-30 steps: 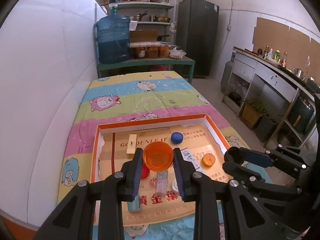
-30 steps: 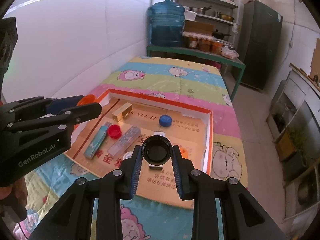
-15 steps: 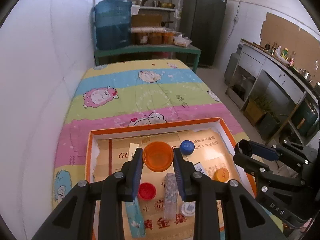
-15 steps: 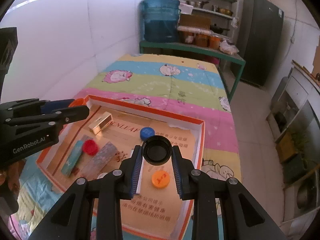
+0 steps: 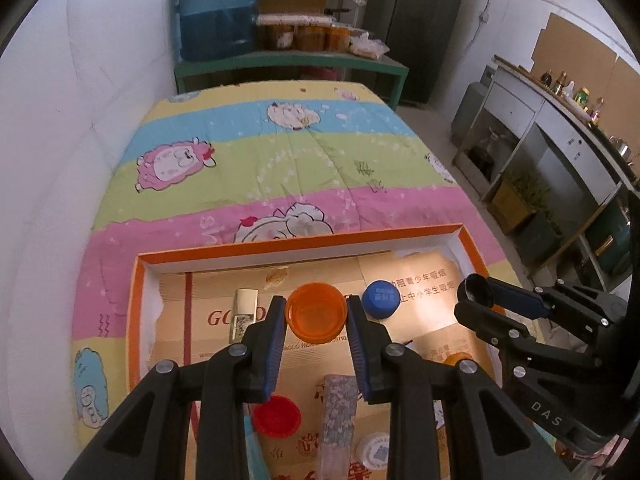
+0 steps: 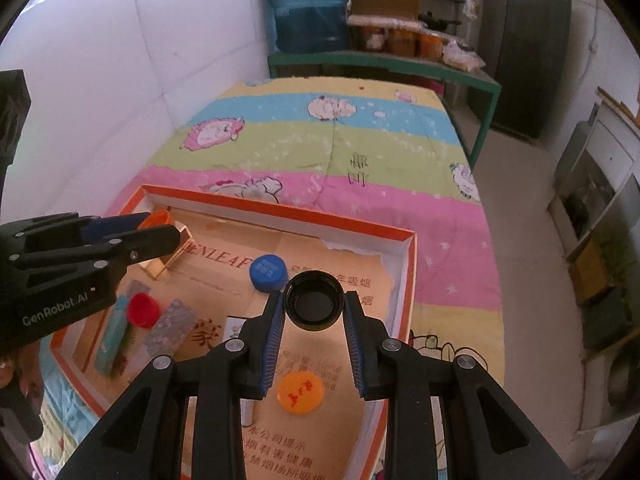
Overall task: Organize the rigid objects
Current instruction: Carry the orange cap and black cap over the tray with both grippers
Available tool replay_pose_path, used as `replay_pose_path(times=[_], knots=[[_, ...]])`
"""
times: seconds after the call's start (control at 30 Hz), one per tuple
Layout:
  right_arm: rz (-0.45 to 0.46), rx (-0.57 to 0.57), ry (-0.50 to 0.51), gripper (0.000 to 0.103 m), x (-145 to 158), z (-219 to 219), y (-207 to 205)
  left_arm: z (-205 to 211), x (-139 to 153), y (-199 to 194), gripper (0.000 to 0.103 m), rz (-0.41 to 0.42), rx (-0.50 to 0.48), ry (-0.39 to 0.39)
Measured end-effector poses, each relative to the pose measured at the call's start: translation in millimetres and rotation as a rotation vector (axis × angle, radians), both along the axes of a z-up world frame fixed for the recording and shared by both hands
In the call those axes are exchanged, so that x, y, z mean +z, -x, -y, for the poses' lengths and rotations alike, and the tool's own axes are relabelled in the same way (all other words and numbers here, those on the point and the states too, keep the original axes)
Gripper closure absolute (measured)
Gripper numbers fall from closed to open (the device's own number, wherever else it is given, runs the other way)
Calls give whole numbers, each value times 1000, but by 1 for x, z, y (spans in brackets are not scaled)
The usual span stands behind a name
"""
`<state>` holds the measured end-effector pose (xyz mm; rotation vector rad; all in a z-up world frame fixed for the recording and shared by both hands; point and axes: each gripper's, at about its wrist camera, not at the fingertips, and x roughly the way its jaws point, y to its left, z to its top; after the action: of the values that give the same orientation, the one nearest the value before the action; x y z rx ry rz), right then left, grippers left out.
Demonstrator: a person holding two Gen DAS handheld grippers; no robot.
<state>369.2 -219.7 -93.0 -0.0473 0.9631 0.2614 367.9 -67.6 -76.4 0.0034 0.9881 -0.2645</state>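
Left wrist view shows the left gripper (image 5: pixel 316 318) clenched on an orange cap (image 5: pixel 316 317), open side up, held above the orange-rimmed box (image 5: pixel 304 243) that lies on a striped blanket (image 5: pixel 280 152). On the cardboard floor of the box lie a blue cap (image 5: pixel 380 298) to the right, a gold block (image 5: pixel 243 313) to the left, and nearer, a red cap (image 5: pixel 276 416) beside a grey patterned block (image 5: pixel 340 412). Right wrist view shows the right gripper (image 6: pixel 314 306) grasping a black cap (image 6: pixel 314 305), also open side up, over the right part of the box, with an orange disc (image 6: pixel 301 393) lying below it and a teal block (image 6: pixel 113 336) at the left.
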Motion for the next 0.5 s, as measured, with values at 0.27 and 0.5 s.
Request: replay_pose_path(times=[0.27, 0.5], knots=[[-44, 9, 2, 73, -15, -3, -13, 7, -21, -12, 73, -34, -6, -25], [-72, 14, 13, 73, -26, -6, -21, 7, -35, -22, 73, -58, -6, -30]])
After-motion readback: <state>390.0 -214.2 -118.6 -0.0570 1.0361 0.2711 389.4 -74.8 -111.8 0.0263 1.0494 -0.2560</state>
